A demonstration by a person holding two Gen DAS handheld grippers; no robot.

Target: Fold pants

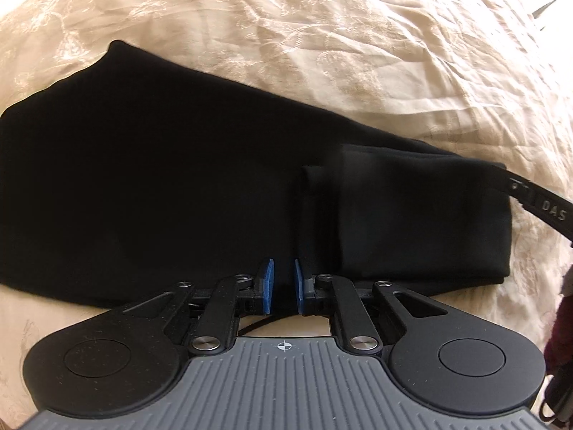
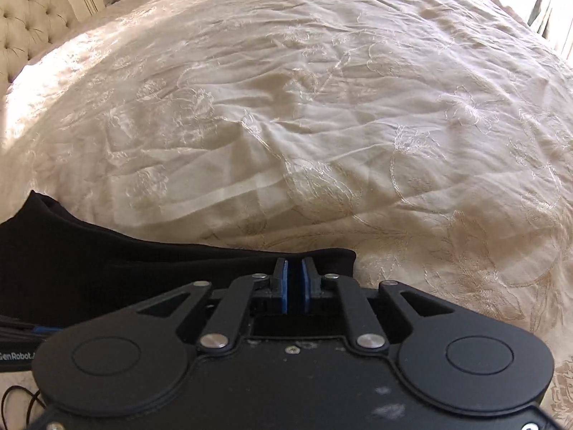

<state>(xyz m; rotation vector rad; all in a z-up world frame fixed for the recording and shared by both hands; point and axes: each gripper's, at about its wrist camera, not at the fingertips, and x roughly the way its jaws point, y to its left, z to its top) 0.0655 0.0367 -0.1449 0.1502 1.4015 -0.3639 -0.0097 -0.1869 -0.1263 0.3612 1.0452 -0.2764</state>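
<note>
**Inspector A:** Nearest item first. Left gripper (image 1: 284,279): blue pads (image 1: 268,285) stand a narrow gap apart at the near edge of the black pants (image 1: 161,186). Dark cloth shows behind the gap; whether any of it is pinched, I cannot tell.

**Inspector B:** Right gripper (image 2: 294,281): pads (image 2: 284,286) nearly together, only a thin slit between. They sit at the corner of the pants (image 2: 107,261); a hold on the fabric cannot be confirmed from this view.

**Inspector A:** Location of the garment: it lies flat on the cream embroidered bedspread (image 1: 322,53), running from a wide end on the left to a narrower end on the right. A folded layer (image 1: 412,208) lies on top near the right end.

**Inspector B:** At the right edge of the left view, a black arm of the other gripper (image 1: 544,204) reaches the garment's end.

**Inspector A:** Farther back?

**Inspector B:** Wrinkled bedspread (image 2: 322,107), then a tufted headboard (image 2: 32,28) at far left.
</note>
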